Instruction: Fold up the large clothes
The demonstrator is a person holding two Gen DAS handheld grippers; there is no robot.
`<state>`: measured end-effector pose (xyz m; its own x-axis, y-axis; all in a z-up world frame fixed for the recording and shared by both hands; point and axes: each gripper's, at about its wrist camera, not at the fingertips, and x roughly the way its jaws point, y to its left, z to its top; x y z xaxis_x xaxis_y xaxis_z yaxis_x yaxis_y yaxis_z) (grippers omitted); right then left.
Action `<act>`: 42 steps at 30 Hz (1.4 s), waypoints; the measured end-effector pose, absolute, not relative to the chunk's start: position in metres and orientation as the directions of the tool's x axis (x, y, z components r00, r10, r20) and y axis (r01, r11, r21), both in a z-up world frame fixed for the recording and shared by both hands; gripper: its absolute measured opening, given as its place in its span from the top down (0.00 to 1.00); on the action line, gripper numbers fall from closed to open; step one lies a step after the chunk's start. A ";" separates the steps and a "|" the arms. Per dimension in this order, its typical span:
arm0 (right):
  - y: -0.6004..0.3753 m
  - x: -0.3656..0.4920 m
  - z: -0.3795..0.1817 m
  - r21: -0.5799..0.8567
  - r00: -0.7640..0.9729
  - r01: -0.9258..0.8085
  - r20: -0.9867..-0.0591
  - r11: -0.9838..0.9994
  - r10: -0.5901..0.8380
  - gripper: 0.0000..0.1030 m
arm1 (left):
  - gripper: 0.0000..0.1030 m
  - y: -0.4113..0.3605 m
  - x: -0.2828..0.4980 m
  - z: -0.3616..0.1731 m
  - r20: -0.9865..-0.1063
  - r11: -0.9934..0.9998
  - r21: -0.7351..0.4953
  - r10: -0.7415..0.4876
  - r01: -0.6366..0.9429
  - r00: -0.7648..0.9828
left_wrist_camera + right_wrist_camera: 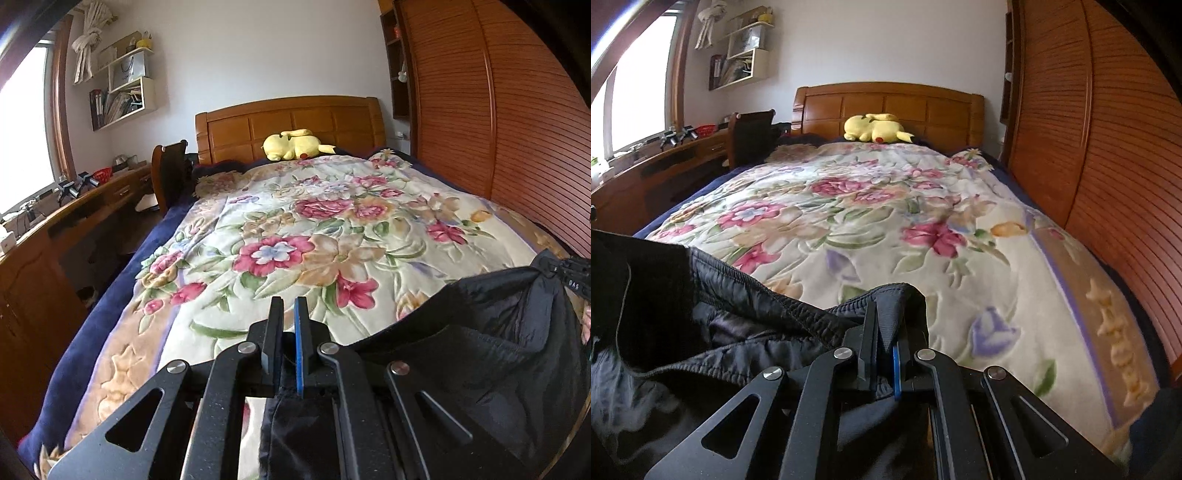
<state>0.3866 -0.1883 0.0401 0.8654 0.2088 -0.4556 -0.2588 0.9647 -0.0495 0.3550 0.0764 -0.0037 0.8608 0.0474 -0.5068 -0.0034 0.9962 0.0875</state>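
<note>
A black padded garment (480, 354) hangs stretched between my two grippers above the near end of the bed. My left gripper (289, 306) is shut on one edge of it; the cloth drops out below the fingers. My right gripper (886, 306) is shut on the other edge, and the cloth (701, 314) bunches over its fingertips and sags off to the left. The right gripper also shows in the left wrist view (576, 277) at the far right, holding the raised corner. The rest of the garment is out of view below.
A floral blanket (314, 229) covers the bed. A yellow plush toy (291, 144) lies by the wooden headboard (288, 122). A wooden wardrobe (498, 129) lines the right side. A desk (74, 206) and a chair (170, 162) stand at the left.
</note>
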 end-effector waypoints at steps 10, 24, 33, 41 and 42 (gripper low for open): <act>-0.186 0.384 0.020 0.005 0.819 -0.289 -0.516 0.957 0.250 0.75 | 0.67 0.072 0.333 -0.038 -0.581 0.995 0.008 -0.076 0.099 0.810; -0.215 0.411 -0.019 0.007 0.713 -0.273 -0.670 0.962 0.207 0.50 | 0.31 0.055 0.257 -0.078 -0.650 0.977 -0.048 -0.189 0.209 0.736; -0.211 0.466 -0.039 0.142 0.594 -0.309 -0.744 0.940 0.308 0.77 | 0.31 0.055 0.234 -0.096 -0.674 0.977 -0.082 -0.198 0.195 0.711; -0.232 0.450 -0.004 0.063 0.790 -0.230 -0.571 0.971 0.224 0.97 | 0.31 0.051 0.226 -0.110 -0.684 0.972 -0.110 -0.224 0.206 0.694; -0.242 0.452 -0.002 0.097 0.800 -0.182 -0.564 0.979 0.205 0.97 | 0.31 0.050 0.224 -0.110 -0.682 0.970 -0.118 -0.235 0.213 0.693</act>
